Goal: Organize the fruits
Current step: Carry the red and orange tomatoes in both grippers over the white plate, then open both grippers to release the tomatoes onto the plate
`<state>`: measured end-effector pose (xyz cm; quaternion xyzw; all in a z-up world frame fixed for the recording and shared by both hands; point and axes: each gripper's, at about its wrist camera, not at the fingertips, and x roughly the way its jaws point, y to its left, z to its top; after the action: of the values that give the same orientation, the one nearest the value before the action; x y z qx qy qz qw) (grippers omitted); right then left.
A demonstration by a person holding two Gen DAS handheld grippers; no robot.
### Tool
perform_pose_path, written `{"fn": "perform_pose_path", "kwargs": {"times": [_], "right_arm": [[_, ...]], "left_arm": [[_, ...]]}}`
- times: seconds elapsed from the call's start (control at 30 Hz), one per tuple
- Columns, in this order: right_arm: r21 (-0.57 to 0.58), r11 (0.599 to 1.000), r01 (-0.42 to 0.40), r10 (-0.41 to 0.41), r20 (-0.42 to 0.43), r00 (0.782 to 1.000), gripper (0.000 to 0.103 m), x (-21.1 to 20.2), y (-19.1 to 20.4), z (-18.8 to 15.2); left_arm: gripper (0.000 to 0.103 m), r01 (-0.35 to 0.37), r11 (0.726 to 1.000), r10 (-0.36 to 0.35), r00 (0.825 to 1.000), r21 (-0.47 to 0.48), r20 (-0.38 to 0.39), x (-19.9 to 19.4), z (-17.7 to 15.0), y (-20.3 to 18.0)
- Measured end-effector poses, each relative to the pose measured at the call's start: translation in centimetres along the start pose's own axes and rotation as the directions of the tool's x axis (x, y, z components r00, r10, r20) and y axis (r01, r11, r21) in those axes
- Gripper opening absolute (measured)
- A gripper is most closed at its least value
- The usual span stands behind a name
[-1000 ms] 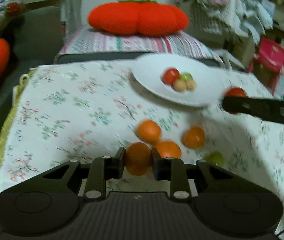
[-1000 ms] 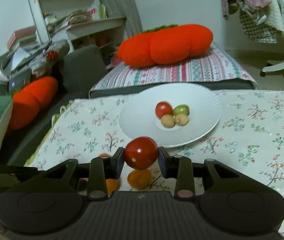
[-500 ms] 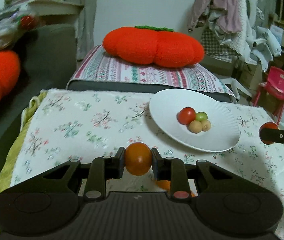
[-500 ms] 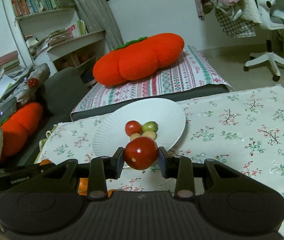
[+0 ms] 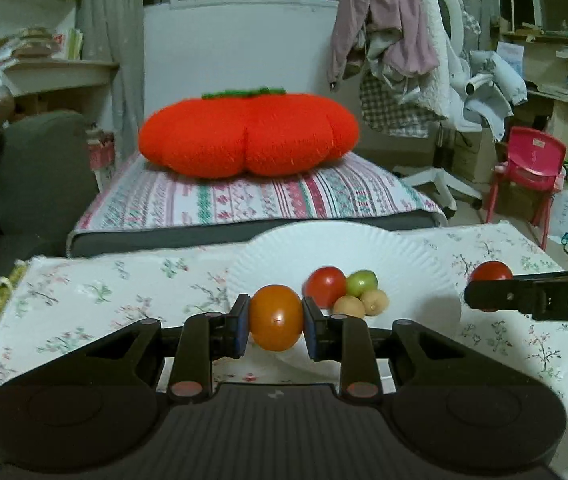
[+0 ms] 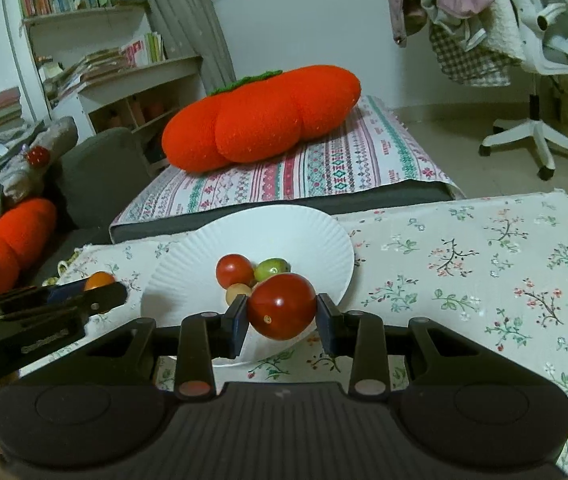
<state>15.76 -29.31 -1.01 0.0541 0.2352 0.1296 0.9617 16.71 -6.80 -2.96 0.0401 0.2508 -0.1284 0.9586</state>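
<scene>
**Inspector:** Left wrist view first. Your left gripper (image 5: 276,322) is clamping an orange fruit (image 5: 276,323) across its widest part, jaws drawn narrow against both sides. You are holding it above the near edge of the paper plate (image 5: 416,268), not yet over the middle.

**Operator:** How is it handling?

**Inspector:** I am judging it light, smooth-skinned and somewhat soft. The shine suggests it could be slipping if you are easing off, and bruising if you are squeezing harder. Gripping at the equator, as you are doing, is the sound choice.

**Operator:** And the plate?

**Inspector:** It is sitting on the floral tablecloth (image 5: 84,308) and is carrying four small fruits bunched together: a red tomato (image 5: 325,286), a green fruit (image 5: 361,282) and two tan fruits (image 5: 360,304). The plate looks thin and is likely flexing under pressure.

**Operator:** Right side?

**Inspector:** Your right gripper (image 6: 281,314) is holding a larger red tomato (image 6: 281,306) between its pads, jaws set wider than the left pair. You are keeping it over the plate's near rim, in front of that cluster. It appears glossy and thin-skinned, so you are risking a split if you drop it.
</scene>
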Motion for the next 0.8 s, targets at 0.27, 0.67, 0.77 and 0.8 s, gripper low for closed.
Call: {"fn": "perform_pose_path", "kwargs": {"times": [0.27,0.67,0.77,0.8], "right_arm": [[-0.061,0.998,0.005,-0.006,-0.021,1.0,0.033,1.4,1.1,-0.1],[-0.11,0.994,0.025,-0.031,-0.053,0.998,0.033,2.9,2.2,-0.6],[-0.105,0.994,0.029,-0.035,-0.055,0.998,0.033,2.9,2.1,-0.6],[-0.105,0.994,0.03,-0.036,-0.057,0.998,0.033,2.9,2.1,-0.6]], "left_arm": [[0.01,0.014,0.999,-0.013,1.0,0.033,-0.012,1.3,-0.1,-0.9],[0.012,-0.002,0.997,0.006,0.998,0.077,-0.058,2.2,-0.9,-1.3],[0.012,-0.009,0.995,0.015,0.998,0.095,-0.057,2.3,-1.1,-1.5],[0.012,-0.012,0.995,0.017,0.998,0.1,-0.057,2.3,-1.1,-1.6]]}}
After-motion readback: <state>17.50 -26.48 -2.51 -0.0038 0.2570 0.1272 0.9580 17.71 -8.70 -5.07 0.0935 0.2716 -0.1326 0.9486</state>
